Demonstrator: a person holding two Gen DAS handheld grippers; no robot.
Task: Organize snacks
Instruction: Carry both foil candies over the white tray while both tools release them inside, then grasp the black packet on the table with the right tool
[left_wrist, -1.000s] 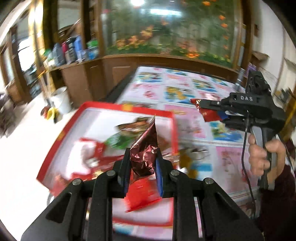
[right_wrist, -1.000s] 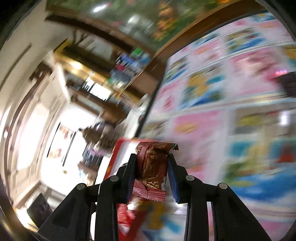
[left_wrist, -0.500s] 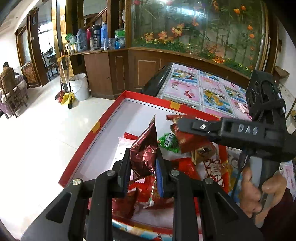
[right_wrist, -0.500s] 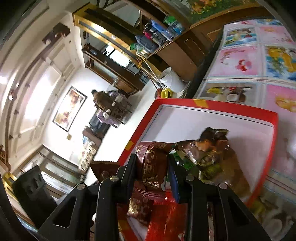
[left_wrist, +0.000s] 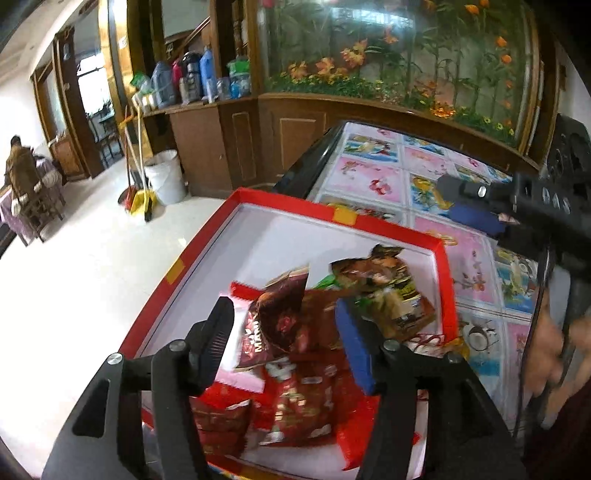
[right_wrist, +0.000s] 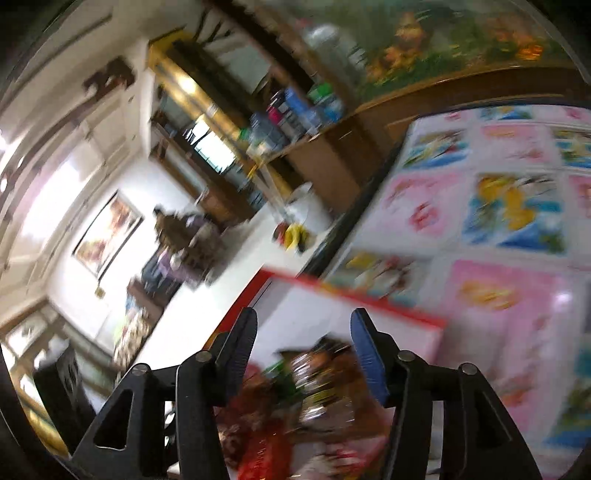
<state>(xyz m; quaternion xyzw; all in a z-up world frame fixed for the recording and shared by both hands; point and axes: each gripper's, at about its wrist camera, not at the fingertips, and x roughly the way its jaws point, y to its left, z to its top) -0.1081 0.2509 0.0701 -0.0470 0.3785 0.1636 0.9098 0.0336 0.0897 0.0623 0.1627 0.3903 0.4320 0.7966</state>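
Red-rimmed box (left_wrist: 388, 225) with a white floor fills centre frame on the tabletop (left_wrist: 373, 181). One dark red snack packet (left_wrist: 277, 321) (lettering unreadable) stands between the left claw (left_wrist: 284, 339) pads, long axis upright; its jaws have just been opening. At right, the right claw (right_wrist: 303, 354) is likewise spread, nothing pinched.

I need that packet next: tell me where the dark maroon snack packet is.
Left wrist view: the maroon packet sits between the open left gripper fingers, atop the snack pile in the red box.

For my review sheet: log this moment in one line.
left gripper: open, just released brown packet | right gripper: open, empty | red box: holds snacks
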